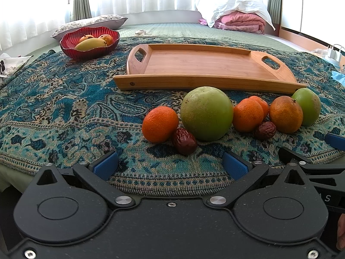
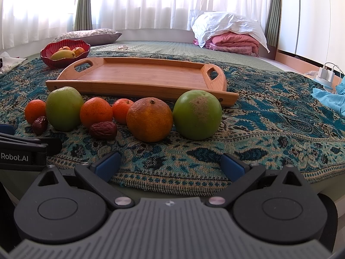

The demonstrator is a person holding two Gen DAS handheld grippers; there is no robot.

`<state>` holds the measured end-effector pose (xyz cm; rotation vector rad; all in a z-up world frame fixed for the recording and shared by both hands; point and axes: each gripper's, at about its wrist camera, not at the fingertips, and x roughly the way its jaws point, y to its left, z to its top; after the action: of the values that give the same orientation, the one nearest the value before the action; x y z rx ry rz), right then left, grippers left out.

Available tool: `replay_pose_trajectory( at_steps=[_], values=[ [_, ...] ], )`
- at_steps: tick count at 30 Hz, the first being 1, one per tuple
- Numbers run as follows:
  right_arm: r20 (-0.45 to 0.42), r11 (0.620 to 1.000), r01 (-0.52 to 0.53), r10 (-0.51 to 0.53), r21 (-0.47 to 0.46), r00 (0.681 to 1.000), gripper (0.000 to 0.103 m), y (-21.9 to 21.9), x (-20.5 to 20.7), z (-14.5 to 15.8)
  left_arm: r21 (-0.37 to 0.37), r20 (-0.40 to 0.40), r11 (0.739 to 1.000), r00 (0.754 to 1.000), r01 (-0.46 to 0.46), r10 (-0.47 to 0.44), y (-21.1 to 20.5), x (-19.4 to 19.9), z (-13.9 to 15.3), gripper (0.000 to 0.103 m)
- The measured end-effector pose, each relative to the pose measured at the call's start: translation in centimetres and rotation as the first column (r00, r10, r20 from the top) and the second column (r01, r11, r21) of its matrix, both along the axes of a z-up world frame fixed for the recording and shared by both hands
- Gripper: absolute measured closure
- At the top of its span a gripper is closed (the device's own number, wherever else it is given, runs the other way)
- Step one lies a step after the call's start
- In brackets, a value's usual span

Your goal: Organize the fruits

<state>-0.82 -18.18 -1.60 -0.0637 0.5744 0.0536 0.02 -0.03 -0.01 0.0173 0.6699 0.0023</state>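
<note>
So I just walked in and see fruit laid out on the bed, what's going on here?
A person holds two grippers, both open and empty, short of a row of fruit on a patterned cloth. The left gripper faces a green fruit; the right gripper faces an orange. The wooden tray behind is empty. A red bowl already holds fruit. Nothing is picked up yet.

This is a home bedroom: ahead of the claw a patterned blue throw [image 2: 269, 116] covers a green-quilted bed [image 2: 163, 48], with a pillow [image 2: 88, 35] far left, folded pink bedding [image 2: 234, 43] far right, and sheer curtains [image 2: 140, 2] behind.
</note>
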Motion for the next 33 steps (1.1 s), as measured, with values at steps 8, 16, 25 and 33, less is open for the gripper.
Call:
replay_pose_trajectory(
  at_steps=[8,16,25,33],
  values=[
    [0.017,1.0,0.003,-0.003,0.01,1.0,0.0,-0.3,-0.3,-0.2,0.006,0.005,1.0,1.0,-0.008,0.008,-0.5,0.0,0.4,0.0],
    [0.041,1.0,0.01,-0.01,0.018,0.999,0.0,-0.1,-0.5,-0.4,0.004,0.028,1.0,1.0,-0.012,0.012,-0.5,-0.9,0.3,0.0],
    [0.031,1.0,-0.002,0.002,0.007,1.0,0.0,-0.1,-0.5,0.1,-0.003,0.033,1.0,0.999,-0.021,0.021,-0.3,-0.9,0.4,0.0],
    [0.073,1.0,-0.012,0.012,-0.003,0.997,0.0,-0.5,-0.6,1.8,-0.013,0.078,1.0,0.997,-0.017,0.018,0.3,-1.5,1.8,0.0]
  ],
)
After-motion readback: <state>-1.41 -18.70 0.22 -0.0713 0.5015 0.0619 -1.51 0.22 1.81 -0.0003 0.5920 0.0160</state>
